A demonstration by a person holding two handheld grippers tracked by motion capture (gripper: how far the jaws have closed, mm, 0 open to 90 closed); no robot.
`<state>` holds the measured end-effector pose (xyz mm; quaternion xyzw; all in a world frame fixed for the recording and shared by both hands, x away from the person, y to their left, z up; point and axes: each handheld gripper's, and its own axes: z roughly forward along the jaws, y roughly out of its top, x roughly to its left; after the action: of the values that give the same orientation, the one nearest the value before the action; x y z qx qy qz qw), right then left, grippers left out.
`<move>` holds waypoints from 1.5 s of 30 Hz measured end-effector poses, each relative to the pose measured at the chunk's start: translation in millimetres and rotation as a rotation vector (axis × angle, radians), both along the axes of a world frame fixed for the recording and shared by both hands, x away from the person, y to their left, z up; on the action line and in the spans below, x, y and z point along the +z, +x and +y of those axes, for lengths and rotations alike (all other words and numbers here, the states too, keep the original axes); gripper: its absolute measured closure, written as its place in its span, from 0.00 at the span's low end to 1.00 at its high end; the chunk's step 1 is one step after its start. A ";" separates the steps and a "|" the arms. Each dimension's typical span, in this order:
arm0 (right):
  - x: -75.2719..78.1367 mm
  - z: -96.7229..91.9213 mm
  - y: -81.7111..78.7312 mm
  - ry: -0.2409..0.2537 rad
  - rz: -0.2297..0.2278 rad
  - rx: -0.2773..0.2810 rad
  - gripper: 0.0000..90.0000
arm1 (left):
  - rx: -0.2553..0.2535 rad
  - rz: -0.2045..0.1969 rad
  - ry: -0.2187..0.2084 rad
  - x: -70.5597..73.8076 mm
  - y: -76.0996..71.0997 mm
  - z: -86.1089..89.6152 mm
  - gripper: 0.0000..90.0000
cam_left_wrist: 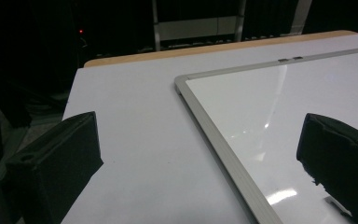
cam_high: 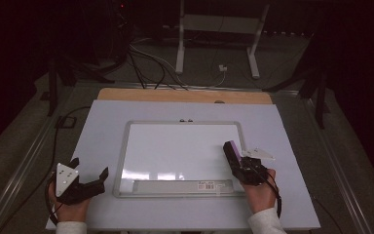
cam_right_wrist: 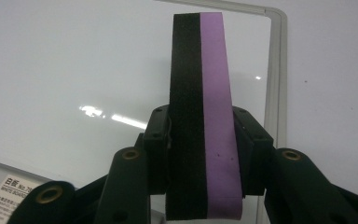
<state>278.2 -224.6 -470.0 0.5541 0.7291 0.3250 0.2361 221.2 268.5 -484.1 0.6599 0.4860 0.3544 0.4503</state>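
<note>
the whiteboard [cam_high: 175, 146] had a glossy, smooth white face that threw back lamp glare, framed in a matt silvery rim that looked like brushed metal. the eraser [cam_right_wrist: 205, 116] looked like foam, one layer rough black, the other smooth matt purple. the table [cam_high: 102, 126] top was a dull, pale matt sheet, with a bare wood edge at the far side. the right gripper [cam_right_wrist: 200, 135] was matt black plastic.

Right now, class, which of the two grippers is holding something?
The right gripper, over the whiteboard: its jaws clamp a purple-and-black eraser. The left gripper, beside the board, is open with nothing in it.
</note>
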 end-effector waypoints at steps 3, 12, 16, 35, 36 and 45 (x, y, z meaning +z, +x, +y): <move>-0.8 -1.7 -1.9 0.001 0.003 -0.007 0.70 | 0.000 -0.001 0.000 0.1 -0.1 0.1 0.01; -2.4 -2.4 -6.6 -0.005 0.004 -0.014 0.70 | 0.003 -0.006 -0.003 0.5 -0.4 0.5 0.01; -3.0 -3.2 -8.1 -0.007 0.002 -0.016 0.70 | 0.003 -0.008 -0.003 0.6 -0.5 0.5 0.01; -5.5 -6.8 -14.3 -0.001 0.010 -0.040 0.70 | 0.004 -0.007 -0.003 0.7 -0.9 0.3 0.01; -6.1 -7.1 -14.6 -0.001 0.010 -0.041 0.70 | 0.004 -0.007 -0.003 0.7 -0.9 0.2 0.01; -7.6 -8.4 -16.9 0.008 0.014 -0.054 0.70 | 0.005 -0.008 -0.002 0.9 -1.2 0.1 0.01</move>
<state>261.3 -232.9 -477.6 0.5766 0.7144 0.3175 0.2373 220.0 268.6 -483.2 0.6566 0.4864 0.3576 0.4521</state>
